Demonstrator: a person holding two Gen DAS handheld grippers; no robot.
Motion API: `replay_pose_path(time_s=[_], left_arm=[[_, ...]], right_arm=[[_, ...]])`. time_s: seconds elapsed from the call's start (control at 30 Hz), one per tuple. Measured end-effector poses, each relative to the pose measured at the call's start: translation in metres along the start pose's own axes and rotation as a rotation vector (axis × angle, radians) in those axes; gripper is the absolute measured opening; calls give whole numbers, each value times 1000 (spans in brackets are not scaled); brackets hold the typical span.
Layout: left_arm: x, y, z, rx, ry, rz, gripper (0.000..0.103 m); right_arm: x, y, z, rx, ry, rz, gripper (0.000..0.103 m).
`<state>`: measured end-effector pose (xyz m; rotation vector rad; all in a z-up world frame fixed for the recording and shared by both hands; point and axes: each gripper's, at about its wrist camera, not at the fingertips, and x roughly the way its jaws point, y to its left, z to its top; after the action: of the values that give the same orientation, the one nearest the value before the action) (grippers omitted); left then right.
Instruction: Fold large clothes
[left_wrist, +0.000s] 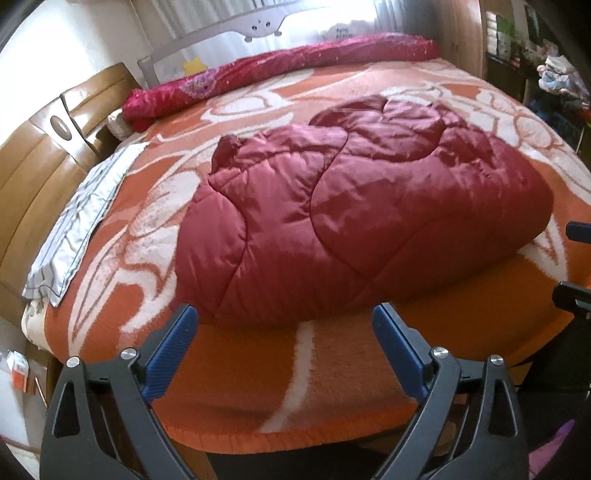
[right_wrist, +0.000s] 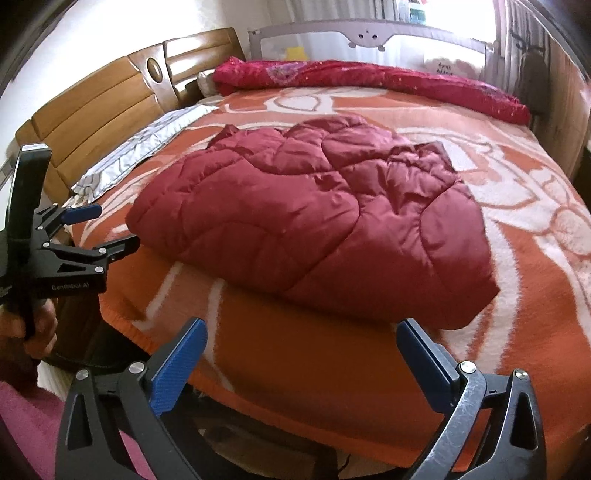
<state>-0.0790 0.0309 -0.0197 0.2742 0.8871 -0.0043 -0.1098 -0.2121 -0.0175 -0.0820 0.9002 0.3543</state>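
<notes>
A dark red quilted puffer coat lies in a folded heap on the bed's orange-and-white blanket; it also shows in the right wrist view. My left gripper is open and empty, just short of the coat's near edge. It also shows from the side at the left of the right wrist view. My right gripper is open and empty, in front of the coat's near edge over the blanket. Part of it shows at the right edge of the left wrist view.
A rolled crimson quilt lies along the far side of the bed. A striped grey pillowcase lies by the wooden headboard. A grey bed rail stands behind. Shelves with clutter stand at the right.
</notes>
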Motion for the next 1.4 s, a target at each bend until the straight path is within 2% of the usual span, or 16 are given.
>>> replay_pose_path(time_s=[0.17, 0.4, 1.4], left_arm=[[15, 3, 4, -31, 30, -9, 96], [20, 3, 15, -49, 29, -22, 96], [16, -14, 36, -38, -1, -54, 96]], right_arm=[[20, -4, 5, 19, 33, -16, 103], [33, -10, 14, 35, 47, -18, 103], [32, -17, 40, 37, 18, -31, 103]])
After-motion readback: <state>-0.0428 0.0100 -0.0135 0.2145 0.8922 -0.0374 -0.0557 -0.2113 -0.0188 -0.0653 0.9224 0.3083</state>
